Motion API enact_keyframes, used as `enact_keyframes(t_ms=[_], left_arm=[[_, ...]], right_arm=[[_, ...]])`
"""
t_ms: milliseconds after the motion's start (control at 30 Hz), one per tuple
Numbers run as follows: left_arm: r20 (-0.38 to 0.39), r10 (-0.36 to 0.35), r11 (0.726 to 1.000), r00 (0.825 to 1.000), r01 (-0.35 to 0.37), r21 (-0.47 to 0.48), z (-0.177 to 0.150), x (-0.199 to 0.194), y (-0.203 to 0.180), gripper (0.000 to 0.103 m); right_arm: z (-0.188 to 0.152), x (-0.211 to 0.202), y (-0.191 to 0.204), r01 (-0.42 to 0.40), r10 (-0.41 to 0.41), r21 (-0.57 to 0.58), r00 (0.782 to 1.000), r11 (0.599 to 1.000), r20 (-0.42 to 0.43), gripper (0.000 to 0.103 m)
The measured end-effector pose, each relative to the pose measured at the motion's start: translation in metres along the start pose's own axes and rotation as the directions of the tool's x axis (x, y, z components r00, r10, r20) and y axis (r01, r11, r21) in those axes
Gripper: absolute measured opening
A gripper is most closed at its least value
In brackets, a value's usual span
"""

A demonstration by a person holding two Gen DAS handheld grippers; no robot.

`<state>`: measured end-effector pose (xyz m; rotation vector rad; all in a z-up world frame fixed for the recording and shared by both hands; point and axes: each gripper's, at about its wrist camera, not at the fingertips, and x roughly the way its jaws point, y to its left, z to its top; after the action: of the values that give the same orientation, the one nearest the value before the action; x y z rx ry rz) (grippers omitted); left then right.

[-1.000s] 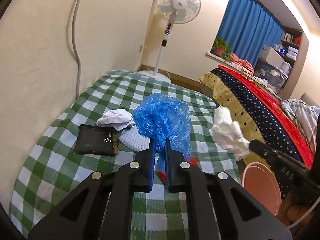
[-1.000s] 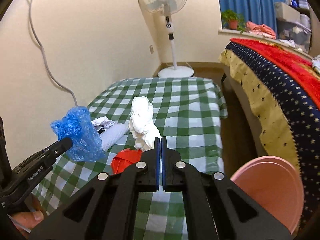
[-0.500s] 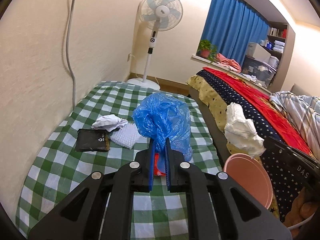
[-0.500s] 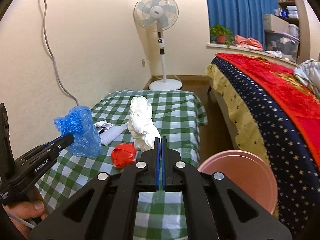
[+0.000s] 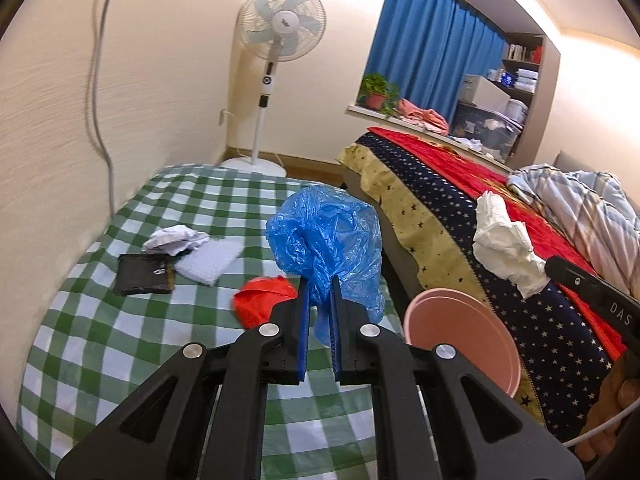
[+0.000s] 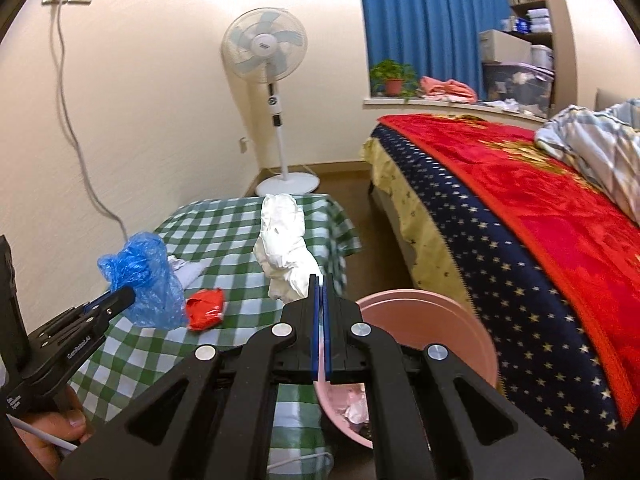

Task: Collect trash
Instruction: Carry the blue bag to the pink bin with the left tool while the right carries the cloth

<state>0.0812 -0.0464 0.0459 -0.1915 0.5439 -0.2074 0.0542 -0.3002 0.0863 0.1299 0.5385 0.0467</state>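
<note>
1. Both grippers have lifted and drawn back toward the table's near right corner vs. 1 s ago; pink bin [image 6: 424, 312] now shows its inside, w/ scraps at the bottom.
2. Left gripper [image 5: 319, 300]: jaws nearly closed, pinching the tail of a blue plastic bag [image 5: 326, 236], held off the table.
3. Right gripper [image 6: 319, 292]: jaws pressed together on a white crumpled paper wad [image 6: 282, 240], held up just beside the bin rim.
4. Left on the green-checked tablecloth [image 5: 120, 328]: red wrapper [image 5: 262, 300], black pouch [image 5: 144, 280], white bubble wrap [image 5: 210, 260], small white paper ball [image 5: 174, 236].
5. Bin stands on the floor, between table and bed [image 6: 520, 200].
6. Background: standing fan [image 5: 280, 36], blue curtain [image 5: 432, 68].
</note>
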Motion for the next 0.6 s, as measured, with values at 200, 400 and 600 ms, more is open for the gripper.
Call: enact_keyframes(t_ms=[200,400,600], left_arm=[[0.0,-0.042,0.999,0.999,0.042,0.02,-0.002,0.005,-0.016,0.009],[-0.006,-0.083,0.995,0.997,0.083,0.047,-0.005,0.016,-0.036,0.009],[-0.024,-0.119,0.99,0.993,0.12,0.079,-0.01,0.03,-0.057,0.009]], right_arm=[[0.0,-0.01,-0.023,0.067,-0.068,0.045,0.997,0.997,0.019,0.002],[-0.004,-0.016,-0.038,0.132,-0.134,0.078,0.991,0.988,0.024,0.002],[-0.006,-0.016,-0.055,0.187,-0.19,0.101,0.982,0.977,0.022,0.002]])
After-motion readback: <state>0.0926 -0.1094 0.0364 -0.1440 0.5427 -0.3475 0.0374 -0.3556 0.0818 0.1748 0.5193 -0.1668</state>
